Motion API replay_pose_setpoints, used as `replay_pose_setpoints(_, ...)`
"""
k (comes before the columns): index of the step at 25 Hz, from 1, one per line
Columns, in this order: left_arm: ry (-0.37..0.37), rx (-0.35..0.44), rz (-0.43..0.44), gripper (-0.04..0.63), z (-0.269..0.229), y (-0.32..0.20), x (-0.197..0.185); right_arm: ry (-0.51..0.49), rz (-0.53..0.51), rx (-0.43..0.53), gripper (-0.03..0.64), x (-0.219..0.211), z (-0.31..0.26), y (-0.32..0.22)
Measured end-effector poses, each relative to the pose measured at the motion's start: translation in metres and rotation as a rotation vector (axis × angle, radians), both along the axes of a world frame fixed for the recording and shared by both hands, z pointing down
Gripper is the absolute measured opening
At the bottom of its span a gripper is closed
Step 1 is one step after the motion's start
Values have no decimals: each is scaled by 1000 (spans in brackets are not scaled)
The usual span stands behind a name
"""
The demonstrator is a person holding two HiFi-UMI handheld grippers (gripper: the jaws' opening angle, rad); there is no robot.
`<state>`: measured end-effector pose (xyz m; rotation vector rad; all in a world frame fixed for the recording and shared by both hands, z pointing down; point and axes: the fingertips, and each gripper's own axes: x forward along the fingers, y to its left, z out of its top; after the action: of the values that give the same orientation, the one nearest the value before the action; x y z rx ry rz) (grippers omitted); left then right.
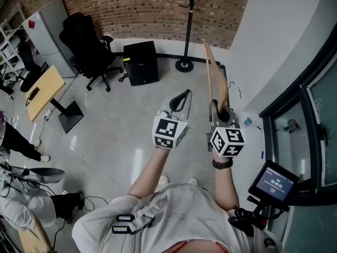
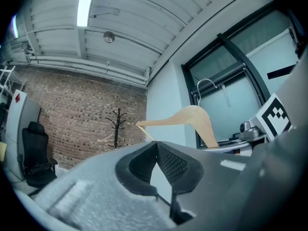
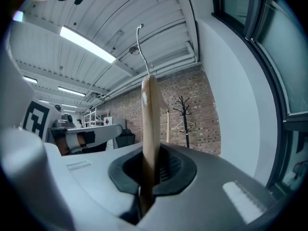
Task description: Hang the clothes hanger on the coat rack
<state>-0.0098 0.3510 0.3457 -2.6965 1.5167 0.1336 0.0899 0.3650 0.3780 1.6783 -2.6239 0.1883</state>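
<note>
A wooden clothes hanger (image 1: 213, 83) with a metal hook stands edge-on in my right gripper (image 1: 217, 107), which is shut on its lower arm. In the right gripper view the hanger (image 3: 150, 124) rises straight up from between the jaws, hook at the top. My left gripper (image 1: 182, 95) is just left of it, its jaw tips touching, nothing between them. The left gripper view shows the hanger (image 2: 192, 119) to the right of the jaws. The black coat rack (image 1: 189, 25) stands far ahead by the brick wall, with another pale hanger (image 2: 108, 139) on it.
A black box (image 1: 141, 62) and a black office chair (image 1: 87, 46) stand left of the rack. A wooden desk (image 1: 45, 91) is at the left, with a person (image 1: 21, 141) beside it. A white wall and window frame (image 1: 295, 104) run along the right.
</note>
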Motion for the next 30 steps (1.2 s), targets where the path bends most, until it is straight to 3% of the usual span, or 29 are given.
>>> replay_pose_setpoints(4,-79,17,-18,-2,-2,1,-22,-7,10,19,6,-23,-3,4)
replay_pose_setpoints(9,-17,18,-20,-3,1,3,-45,6,22,15,6,-39,4,8)
replay_pose_setpoints(14,33,3,34,-2,11,-9,-47,11,23,-22,6,-50,18,-4)
replay_pose_setpoints(21,58,-30,8,-2,13,-74,-34,-13,-4,-36,6,-36,25,-71)
replay_pose_setpoints(27,11,-5,-1,-2,-3,-146,7,-26,-14,8,6,-3,10,-152)
replay_pose_setpoints(30,0,46,-29,-1,-10,-191,26,-20,-34,38,6,13,-1,-197)
